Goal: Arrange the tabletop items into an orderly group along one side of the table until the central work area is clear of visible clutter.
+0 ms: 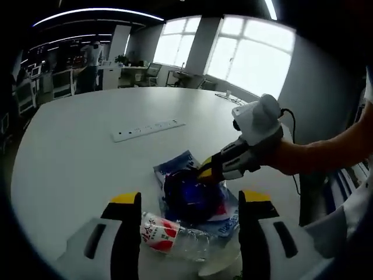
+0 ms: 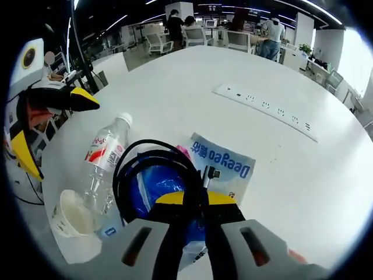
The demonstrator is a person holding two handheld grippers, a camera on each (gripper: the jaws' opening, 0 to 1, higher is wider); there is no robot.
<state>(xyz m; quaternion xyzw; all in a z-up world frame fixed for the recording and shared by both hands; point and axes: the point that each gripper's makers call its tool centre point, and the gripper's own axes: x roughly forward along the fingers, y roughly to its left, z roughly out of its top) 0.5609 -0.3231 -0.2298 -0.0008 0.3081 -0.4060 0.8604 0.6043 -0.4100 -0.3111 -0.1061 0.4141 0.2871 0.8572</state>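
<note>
Left gripper [image 1: 189, 213]: jaws spread wide, yellow-tipped, held low and level. Right gripper [image 2: 195, 201]: jaws nearly closed together, pinching a black cable loop [image 2: 125, 166]. In the left gripper view, the right gripper reaches in from the right, with the person's bare forearm [image 1: 326, 153] extended behind it.

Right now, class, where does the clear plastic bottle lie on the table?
In the right gripper view the bottle lies on its side left of the black cable coil, its base by the white cup; in the left gripper view it lies between that gripper's jaws.
</note>
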